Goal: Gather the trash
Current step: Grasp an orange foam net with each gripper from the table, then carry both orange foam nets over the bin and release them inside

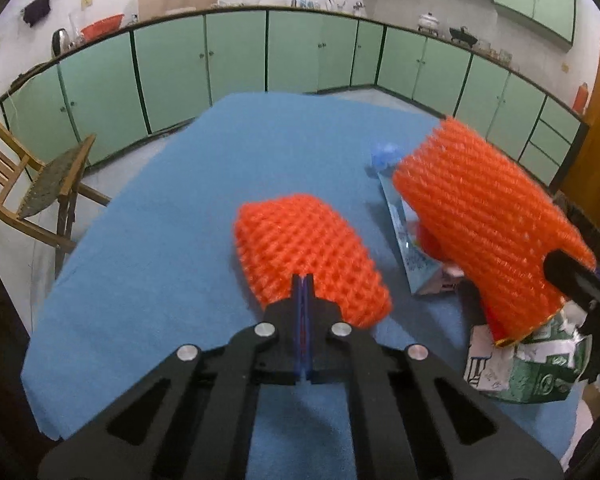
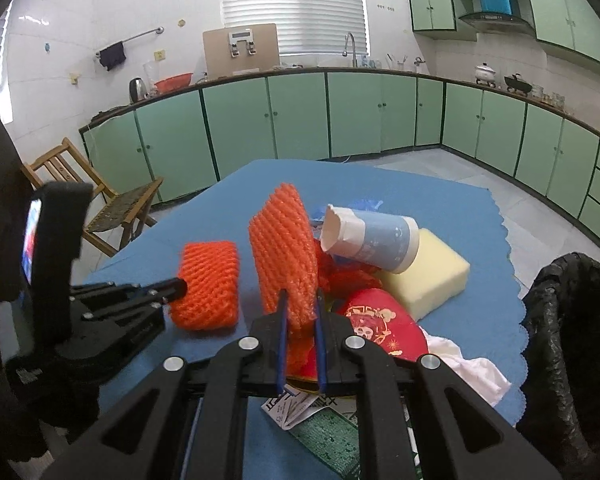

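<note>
1. Left gripper (image 1: 304, 280): jaws fully closed, blue pads meeting, pinched on the near edge of the flat orange foam net (image 1: 308, 256). Net lying on the blue tablecloth (image 1: 160, 220), long axis running from the near right to the far left in the left wrist view.
2. Right gripper (image 2: 300, 304): jaws clamped on the lower end of the raised orange foam net (image 2: 286, 248). Net lifted clear of the cloth, standing roughly upright in the right wrist view, long axis leaning away to the far side.
3. Writing: gold pattern on the red packet (image 2: 380, 320); print on the green-and-white wrapper (image 1: 528, 376) too blurred to read. Pale blue band on the torn paper cup (image 2: 372, 240), no legible text.
4. Right wrist view only: yellow sponge (image 2: 432, 276), white crumpled paper (image 2: 472, 368), black bin bag (image 2: 572, 340) at the table's right edge, cup lying on its side with the open mouth to the left.
5. Left wrist view only: crumpled blue scrap (image 1: 386, 156) beyond the raised net.
6. Both views: green cabinets (image 2: 300, 116) along the far wall, wooden chair (image 1: 28, 184) to the left.
</note>
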{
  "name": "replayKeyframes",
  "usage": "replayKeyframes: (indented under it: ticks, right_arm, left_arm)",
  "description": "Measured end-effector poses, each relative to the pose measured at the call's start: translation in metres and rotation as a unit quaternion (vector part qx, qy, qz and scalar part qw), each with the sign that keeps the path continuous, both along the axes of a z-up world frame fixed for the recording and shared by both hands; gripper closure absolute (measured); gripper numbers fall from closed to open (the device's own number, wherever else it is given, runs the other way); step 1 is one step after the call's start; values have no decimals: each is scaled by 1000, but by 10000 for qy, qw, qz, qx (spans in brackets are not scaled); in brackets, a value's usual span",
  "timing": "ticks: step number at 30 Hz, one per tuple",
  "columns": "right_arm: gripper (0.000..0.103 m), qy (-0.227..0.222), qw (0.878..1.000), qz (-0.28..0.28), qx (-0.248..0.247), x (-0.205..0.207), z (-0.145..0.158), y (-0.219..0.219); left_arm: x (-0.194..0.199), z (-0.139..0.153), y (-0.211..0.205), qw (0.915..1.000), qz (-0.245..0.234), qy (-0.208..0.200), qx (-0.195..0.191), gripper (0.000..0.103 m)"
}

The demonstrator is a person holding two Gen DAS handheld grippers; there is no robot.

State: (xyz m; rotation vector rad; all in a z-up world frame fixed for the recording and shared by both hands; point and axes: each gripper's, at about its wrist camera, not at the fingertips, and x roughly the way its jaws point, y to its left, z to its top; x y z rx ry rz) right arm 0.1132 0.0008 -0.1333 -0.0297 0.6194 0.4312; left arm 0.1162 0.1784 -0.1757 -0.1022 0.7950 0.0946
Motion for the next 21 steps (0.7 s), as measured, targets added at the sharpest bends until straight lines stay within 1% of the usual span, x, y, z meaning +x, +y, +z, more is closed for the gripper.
replayKeyframes:
  ticks: [4,9,14,21]
  right_arm:
    - [92,-121,9999,53,36,-4,8,0]
    - [92,-291,9995,60,145,-9,25,-5]
    - [92,-404,9987,16,310,-12,43,-12]
    - [92,-579,9976,-176,332,-16,60,-30]
  left_arm:
    - [-6,20,2,9997,21,-243,52,103]
    - [-13,44,2,9987,60,-504,78,103]
    - [-18,68,-11,9971,-57,-750,100,103]
    - [-23,87,-31,9947,-273,-991,40,103]
